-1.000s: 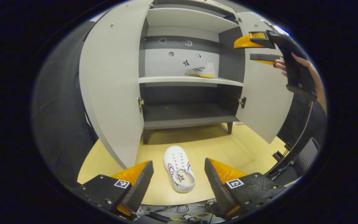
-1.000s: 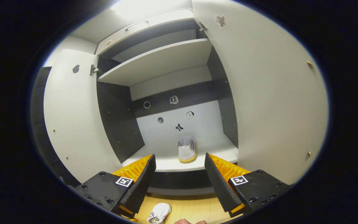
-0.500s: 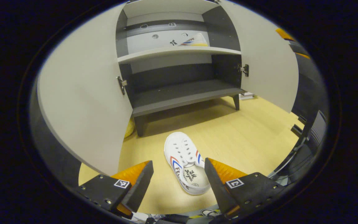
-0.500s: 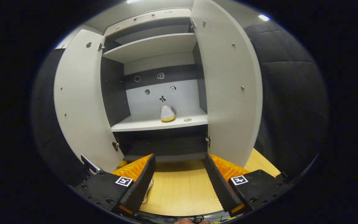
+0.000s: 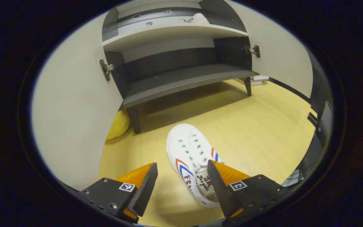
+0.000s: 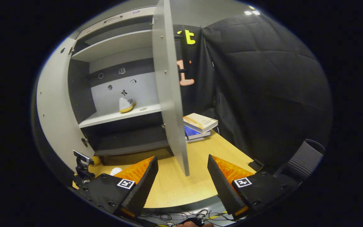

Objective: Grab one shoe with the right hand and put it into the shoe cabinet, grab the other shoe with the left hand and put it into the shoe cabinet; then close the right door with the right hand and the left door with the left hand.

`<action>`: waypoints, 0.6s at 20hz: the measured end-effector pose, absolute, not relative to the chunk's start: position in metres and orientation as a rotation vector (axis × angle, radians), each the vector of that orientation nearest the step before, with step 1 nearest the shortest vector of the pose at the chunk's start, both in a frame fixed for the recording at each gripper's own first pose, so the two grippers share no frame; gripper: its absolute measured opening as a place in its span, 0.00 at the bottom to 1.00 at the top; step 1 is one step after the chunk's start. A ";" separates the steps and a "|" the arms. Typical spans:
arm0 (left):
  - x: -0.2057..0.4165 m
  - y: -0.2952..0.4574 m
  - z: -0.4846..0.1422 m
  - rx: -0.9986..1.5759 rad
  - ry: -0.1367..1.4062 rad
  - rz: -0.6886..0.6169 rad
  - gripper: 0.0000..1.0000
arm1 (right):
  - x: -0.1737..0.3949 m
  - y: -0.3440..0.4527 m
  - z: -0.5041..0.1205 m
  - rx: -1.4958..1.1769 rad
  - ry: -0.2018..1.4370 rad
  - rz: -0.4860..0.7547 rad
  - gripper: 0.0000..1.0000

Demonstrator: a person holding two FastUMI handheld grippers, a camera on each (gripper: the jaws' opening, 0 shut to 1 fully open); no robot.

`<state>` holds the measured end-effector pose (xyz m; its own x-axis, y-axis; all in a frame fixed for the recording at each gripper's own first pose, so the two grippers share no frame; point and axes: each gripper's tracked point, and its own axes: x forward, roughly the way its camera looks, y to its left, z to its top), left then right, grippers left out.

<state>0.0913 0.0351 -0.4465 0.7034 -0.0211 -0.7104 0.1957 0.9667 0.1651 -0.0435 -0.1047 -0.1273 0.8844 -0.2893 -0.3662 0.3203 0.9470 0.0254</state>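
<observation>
The shoe cabinet stood with both doors open. Since a second earlier, the left gripper had dropped toward the white sneaker on the wooden floor, jaws wide, one finger overlapping its heel. The right gripper had swung away, wide and empty, facing the right door edge-on. The other sneaker sat on the middle shelf.

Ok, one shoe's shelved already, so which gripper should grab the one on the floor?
Left. The left gripper is open and low over the floor shoe. The right gripper faces the right door's edge.
</observation>
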 end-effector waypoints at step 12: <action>0.088 0.025 -0.476 0.099 0.898 -0.112 0.37 | -0.073 -0.155 -0.123 0.051 0.366 -0.459 0.98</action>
